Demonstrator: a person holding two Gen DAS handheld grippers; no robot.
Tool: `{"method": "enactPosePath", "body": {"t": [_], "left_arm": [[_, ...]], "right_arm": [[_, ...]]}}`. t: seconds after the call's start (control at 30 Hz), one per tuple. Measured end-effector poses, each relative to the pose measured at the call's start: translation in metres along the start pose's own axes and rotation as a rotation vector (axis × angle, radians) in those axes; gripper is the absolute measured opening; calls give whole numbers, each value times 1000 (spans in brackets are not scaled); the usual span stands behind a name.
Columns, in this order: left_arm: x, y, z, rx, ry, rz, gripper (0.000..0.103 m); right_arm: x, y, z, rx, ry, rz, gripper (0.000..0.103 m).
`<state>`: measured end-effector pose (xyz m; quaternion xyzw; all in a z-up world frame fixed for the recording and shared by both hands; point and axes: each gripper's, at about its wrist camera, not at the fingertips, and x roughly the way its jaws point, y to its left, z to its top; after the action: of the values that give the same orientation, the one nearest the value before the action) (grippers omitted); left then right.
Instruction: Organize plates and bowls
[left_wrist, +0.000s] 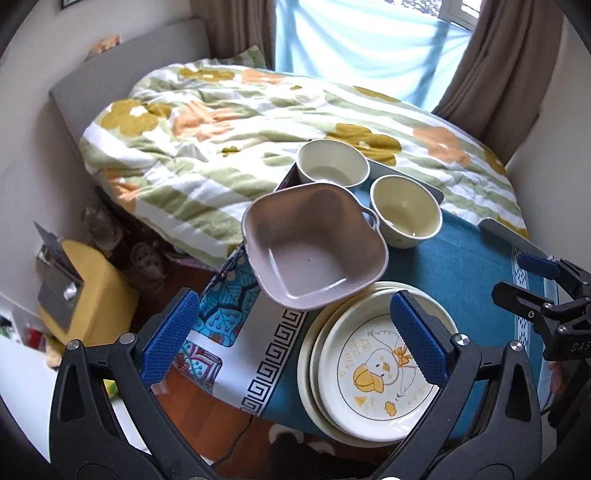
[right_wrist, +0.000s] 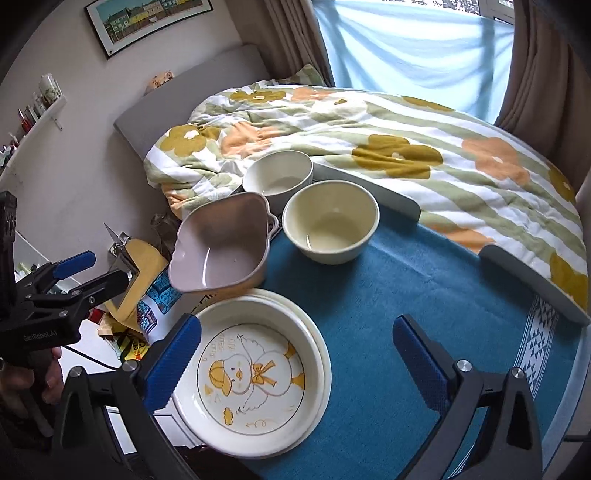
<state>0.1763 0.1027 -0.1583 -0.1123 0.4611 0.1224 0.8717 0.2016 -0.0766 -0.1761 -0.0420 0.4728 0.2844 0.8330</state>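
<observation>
The table (right_wrist: 424, 295) was covered with a blue cloth and stood against a bed (right_wrist: 369, 140) with a flowered, green-striped blanket. Behind the bed hung brown curtains (right_wrist: 543, 74) and a light blue sheet over the window. A framed picture (right_wrist: 147, 22) was on the wall to the left of the bed, and a yellow box (left_wrist: 85, 295) stood on the floor to the left of the table.

The duck plate (right_wrist: 255, 373) lay on top of a stack of cream plates (left_wrist: 317, 398) at the near left edge of the table. Just behind the duck plate sat the pink square bowl (left_wrist: 314, 251), and its near rim seemed to lie over the edge of the stack. To the right behind the pink square bowl stood a cream bowl (right_wrist: 332, 225), and farther back a white bowl (right_wrist: 277, 177), near the bed.

The left claw (left_wrist: 295, 339) was wide open and held nothing. Its right finger was in front of the duck plate, but I cannot tell if it touched. The right claw (right_wrist: 295, 358) was also wide open and empty. Its left finger was over the left rim of the duck plate, and its right finger was over the bare blue cloth to the right of the plate.
</observation>
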Motion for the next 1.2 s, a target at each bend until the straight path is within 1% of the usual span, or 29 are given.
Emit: {"method": "enactPosePath", "body": {"t": [0.07, 0.1, 0.17, 0.27, 0.33, 0.37, 0.4, 0.43, 0.5, 0.57, 0.67, 0.73, 0.77, 0.83, 0.87, 0.9, 0.93, 0.97, 1.03, 1.07, 1.1, 1.2], "left_arm": [[12, 12, 7, -48, 23, -8, 103], [19, 15, 9, -69, 33, -16, 103], [36, 24, 13, -101, 69, -30, 103], [65, 33, 18, -138, 130, -56, 102], [85, 38, 18, -160, 170, -72, 99], [95, 39, 19, -169, 195, -81, 94], [104, 41, 18, -177, 218, -92, 85], [113, 41, 17, -183, 237, -101, 79], [128, 41, 17, -183, 269, -109, 74], [138, 41, 19, -179, 286, -110, 70], [149, 42, 23, -174, 302, -114, 67], [155, 42, 25, -168, 311, -113, 65], [157, 42, 26, -165, 315, -116, 62], [161, 41, 26, -155, 327, -122, 45], [163, 40, 27, -151, 331, -120, 42], [165, 40, 27, -148, 332, -120, 34], [166, 40, 28, -145, 334, -115, 30], [166, 41, 28, -142, 333, -110, 29], [167, 43, 29, -142, 330, -104, 22], [167, 45, 29, -143, 329, -101, 20], [167, 47, 29, -146, 328, -100, 15], [168, 50, 29, -142, 324, -103, 13]], "right_arm": [[5, 6, 11, -25, -32, -27, 103], [12, 9, 17, -39, -25, -19, 103], [33, 13, 28, -45, 22, 3, 103], [67, 17, 38, -11, 86, 55, 103], [92, 18, 43, 7, 142, 78, 100], [105, 19, 46, 15, 175, 99, 93], [117, 19, 47, 24, 209, 118, 85], [129, 20, 48, 28, 239, 127, 81], [145, 25, 49, 16, 274, 125, 71], [158, 28, 51, 6, 297, 123, 65], [171, 31, 54, 10, 319, 129, 61], [178, 31, 55, 8, 328, 123, 54], [180, 31, 56, 7, 331, 118, 48], [181, 32, 57, -9, 328, 102, 38], [181, 31, 58, -13, 328, 104, 30], [183, 32, 58, -13, 329, 97, 28], [184, 32, 59, -16, 328, 87, 27], [184, 32, 59, -18, 327, 83, 23], [185, 32, 59, -15, 320, 63, 20], [185, 31, 59, -10, 318, 55, 16], [185, 30, 59, -5, 316, 48, 14], [184, 28, 58, 8, 313, 38, 12]]}}
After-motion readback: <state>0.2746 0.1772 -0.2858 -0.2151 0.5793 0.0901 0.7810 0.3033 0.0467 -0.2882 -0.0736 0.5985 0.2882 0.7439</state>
